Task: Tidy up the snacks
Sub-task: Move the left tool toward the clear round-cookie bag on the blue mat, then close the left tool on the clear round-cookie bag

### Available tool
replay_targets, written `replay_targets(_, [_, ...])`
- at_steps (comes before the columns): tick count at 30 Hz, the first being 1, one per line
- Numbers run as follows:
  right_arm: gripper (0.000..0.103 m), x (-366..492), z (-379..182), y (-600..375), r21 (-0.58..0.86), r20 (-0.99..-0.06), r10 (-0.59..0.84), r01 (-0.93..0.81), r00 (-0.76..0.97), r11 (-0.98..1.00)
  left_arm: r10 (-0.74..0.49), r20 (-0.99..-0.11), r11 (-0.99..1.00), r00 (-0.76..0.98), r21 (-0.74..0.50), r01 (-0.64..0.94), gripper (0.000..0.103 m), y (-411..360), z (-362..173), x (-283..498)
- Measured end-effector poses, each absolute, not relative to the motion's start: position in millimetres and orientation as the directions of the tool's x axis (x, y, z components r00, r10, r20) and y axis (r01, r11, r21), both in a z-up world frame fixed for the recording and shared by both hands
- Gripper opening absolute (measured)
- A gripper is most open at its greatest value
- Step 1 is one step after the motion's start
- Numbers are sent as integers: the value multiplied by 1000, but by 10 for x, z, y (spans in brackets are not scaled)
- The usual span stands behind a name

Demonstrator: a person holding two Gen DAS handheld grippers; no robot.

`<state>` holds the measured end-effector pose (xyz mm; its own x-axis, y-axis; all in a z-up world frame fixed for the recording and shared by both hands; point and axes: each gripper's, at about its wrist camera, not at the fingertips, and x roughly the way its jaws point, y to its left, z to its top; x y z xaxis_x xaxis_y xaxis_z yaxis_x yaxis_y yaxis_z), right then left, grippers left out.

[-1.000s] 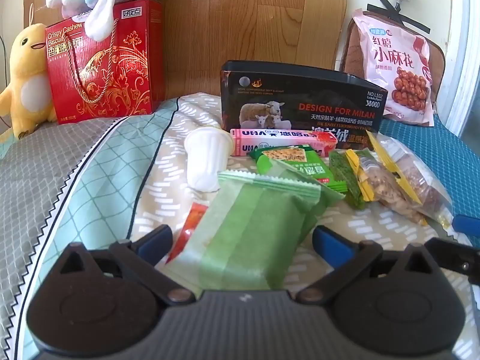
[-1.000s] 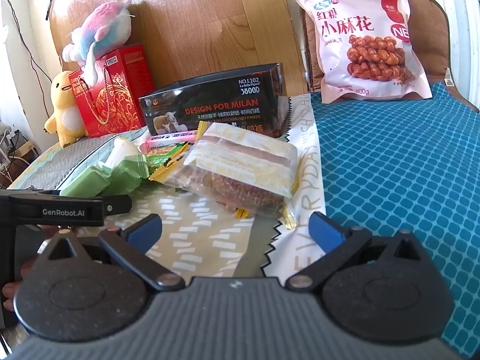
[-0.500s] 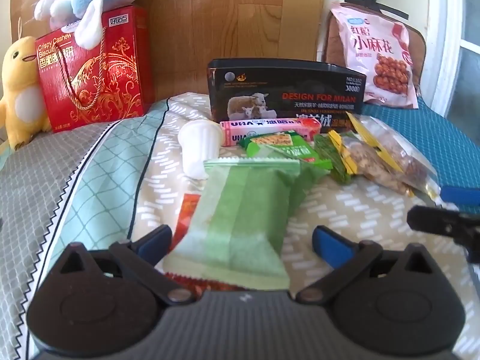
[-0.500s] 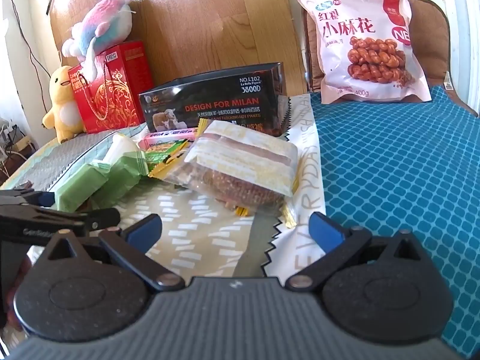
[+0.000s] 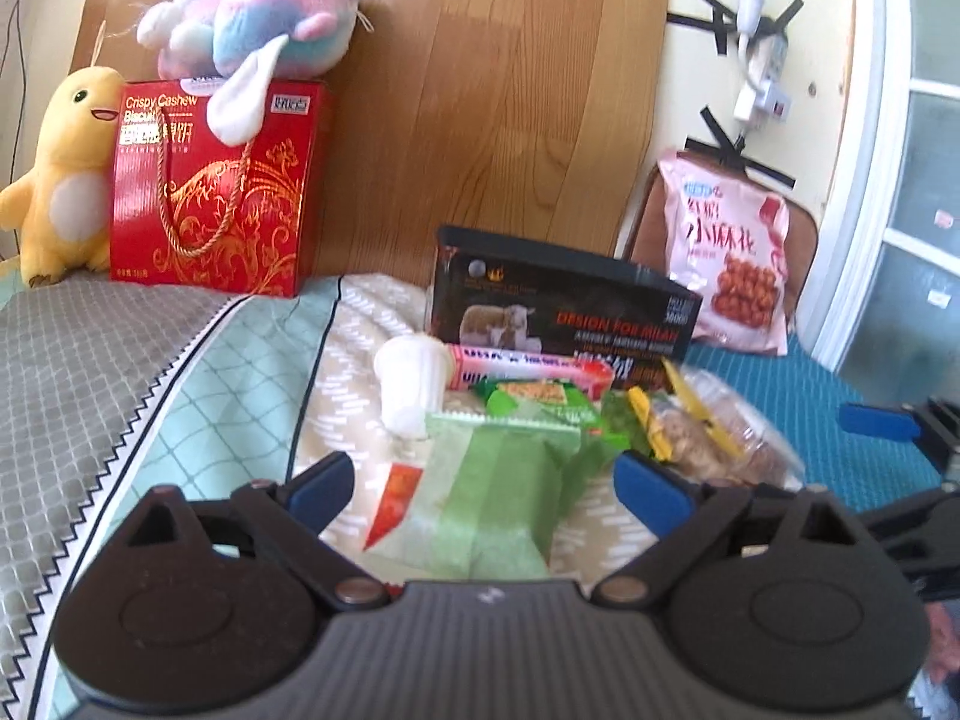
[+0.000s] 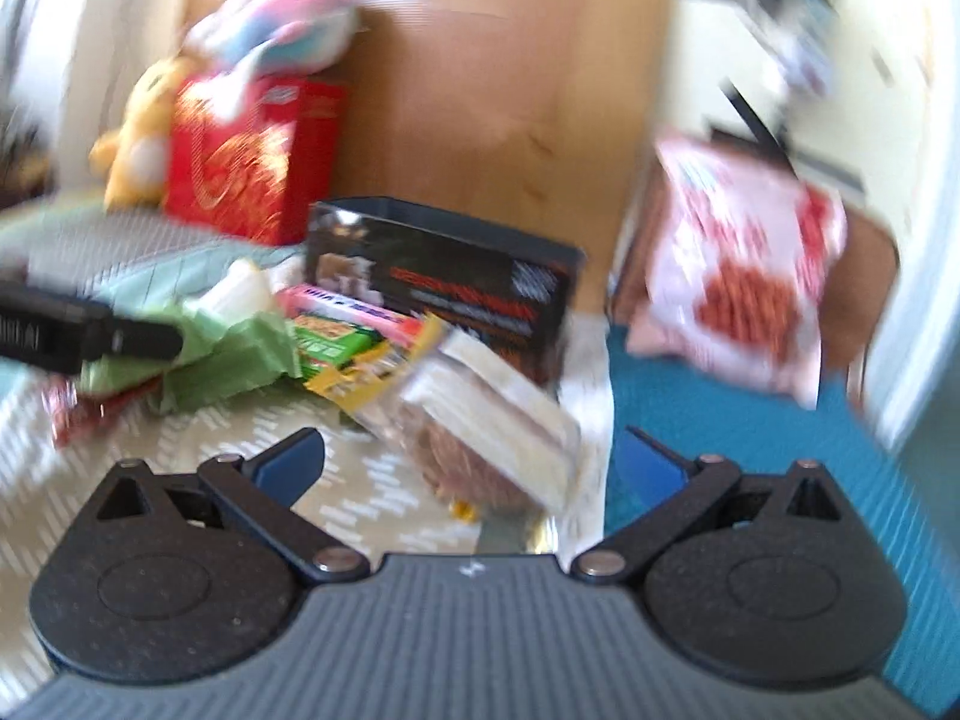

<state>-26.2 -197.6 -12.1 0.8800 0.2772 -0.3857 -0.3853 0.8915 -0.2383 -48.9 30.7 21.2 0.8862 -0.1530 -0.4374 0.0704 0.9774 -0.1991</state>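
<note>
A heap of snacks lies on the bed in front of a black tin box (image 5: pixel 564 312). A pale green packet (image 5: pixel 498 498) lies between the open fingers of my left gripper (image 5: pixel 486 489), over a red packet (image 5: pixel 393 495). Behind it are a white cup (image 5: pixel 411 381), a pink bar (image 5: pixel 528 367) and small green packs (image 5: pixel 540 399). My right gripper (image 6: pixel 471 459) is open over a clear bag of brown snacks (image 6: pixel 498 420); that view is blurred. The tin box (image 6: pixel 444 282) and the green packet (image 6: pixel 222 354) also show there.
A red gift box (image 5: pixel 222 186) with a plush toy (image 5: pixel 264 42) on top and a yellow plush (image 5: pixel 60 174) stand at the back left. A large pink snack bag (image 5: pixel 729 252) leans at the back right. The right gripper's blue finger (image 5: pixel 879 420) shows at the right edge.
Both grippers have tilted up and moved toward the heap. The right gripper now sits close over the clear bag and is moving fast. Both stay open.
</note>
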Motion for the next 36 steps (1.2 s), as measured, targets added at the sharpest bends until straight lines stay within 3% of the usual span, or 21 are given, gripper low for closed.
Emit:
replay_targets(4, [83,-111,-172,-1839,-344,-408,268,-419,873,841,-161,-418,974,894,-211,76,95,321,210,-524])
replay_targets(5, [65,-45,-188,-1826,-345,-422,265,-424,867,837,-161,-417,974,894,-212,76,95,324,206,-527])
replay_targets(9, [48,-5,-126,-1893,-282,-422,289,-427,859,859,-161,-420,974,893,-213,75,96,330,187,-524])
replay_targets(11, [43,-65,7,-2090,-165,-399,306,-396,864,903,-163,-418,974,893,-215,77,97,334,179,-530])
replay_targets(13, [39,-49,125,-2415,41,-386,342,-354,857,934,-165,-419,973,893,-217,77,97,336,174,-531])
replay_targets(16, [31,-13,132,-3073,351,-376,378,-247,846,903,-168,-423,972,890,-223,78,98,340,170,-530])
replay_targets(18, [28,-6,36,-3443,482,-403,387,-167,830,860,-175,-429,970,886,-227,82,98,343,171,-517])
replay_targets(22, [38,-65,-232,-3872,602,-471,357,-2,807,799,-214,-421,963,881,-243,118,98,322,241,-537])
replay_targets(24, [60,-141,-263,-3915,583,-481,325,20,815,812,-266,-414,949,870,-271,161,98,259,341,-531])
replay_targets(27, [78,-300,-188,-3893,472,-461,244,3,853,882,-398,-399,906,826,-310,287,98,39,540,-449])
replay_targets(30, [87,-357,-129,-3788,303,-431,197,-65,881,951,-526,-438,847,729,-349,402,95,-310,671,-195])
replay_targets(33, [91,-321,-157,-3604,143,-447,215,-168,868,975,-609,-496,793,619,-389,469,83,-721,666,141])
replay_targets(36, [91,-278,-247,-3495,16,-472,222,-243,853,970,-631,-550,773,548,-385,504,79,-1137,568,429])
